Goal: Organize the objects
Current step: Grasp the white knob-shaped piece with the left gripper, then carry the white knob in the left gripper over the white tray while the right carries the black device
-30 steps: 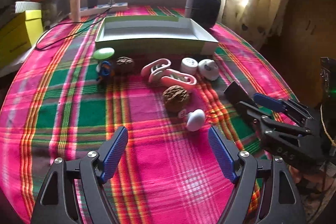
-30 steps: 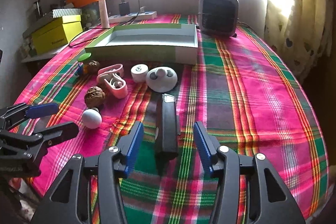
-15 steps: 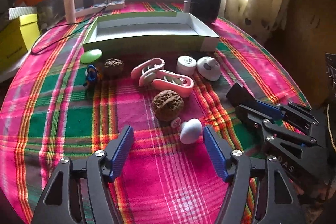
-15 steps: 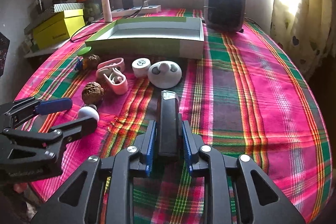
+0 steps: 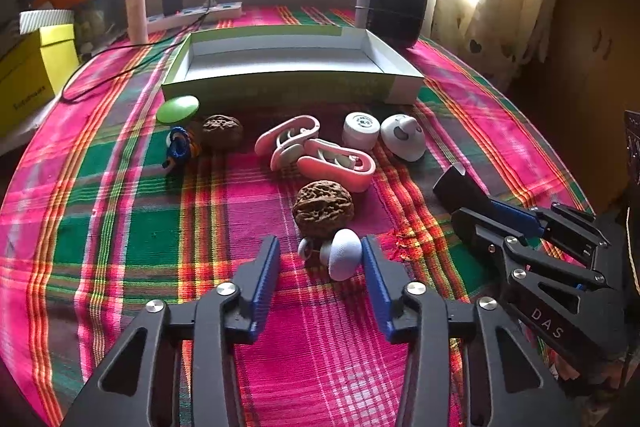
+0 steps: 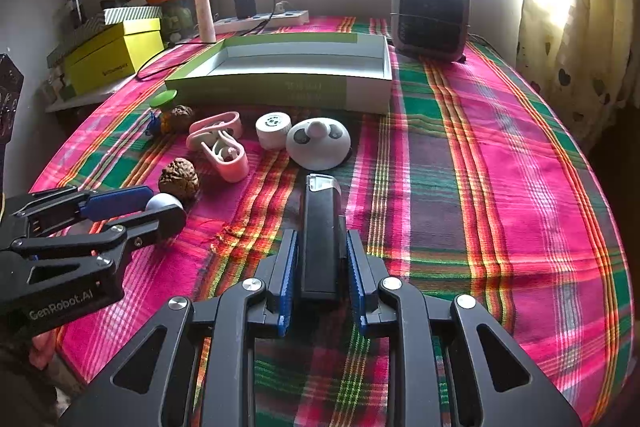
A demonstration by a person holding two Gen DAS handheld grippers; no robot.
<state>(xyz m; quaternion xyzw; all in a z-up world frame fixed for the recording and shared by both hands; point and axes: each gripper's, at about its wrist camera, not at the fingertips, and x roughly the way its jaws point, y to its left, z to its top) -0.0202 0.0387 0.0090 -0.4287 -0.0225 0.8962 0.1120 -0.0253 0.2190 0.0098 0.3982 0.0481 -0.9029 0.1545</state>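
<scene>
A: Right gripper (image 6: 322, 267): fingers clamped on the black bar (image 6: 320, 235), lower centre. Stiff, smooth; I'd grip mid-length.

B: Left gripper (image 5: 320, 259): fingers have been closing, not yet pinching the white knob (image 5: 345, 259) between them. Light, rounded, may roll. Tray (image 5: 292, 83) upper centre; bar's underside hidden.

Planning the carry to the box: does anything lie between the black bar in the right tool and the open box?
Yes. The white panda-faced dome and the white round cap lie on the cloth between the black bar and the open box; lifted above them, nothing visible blocks it.
</scene>
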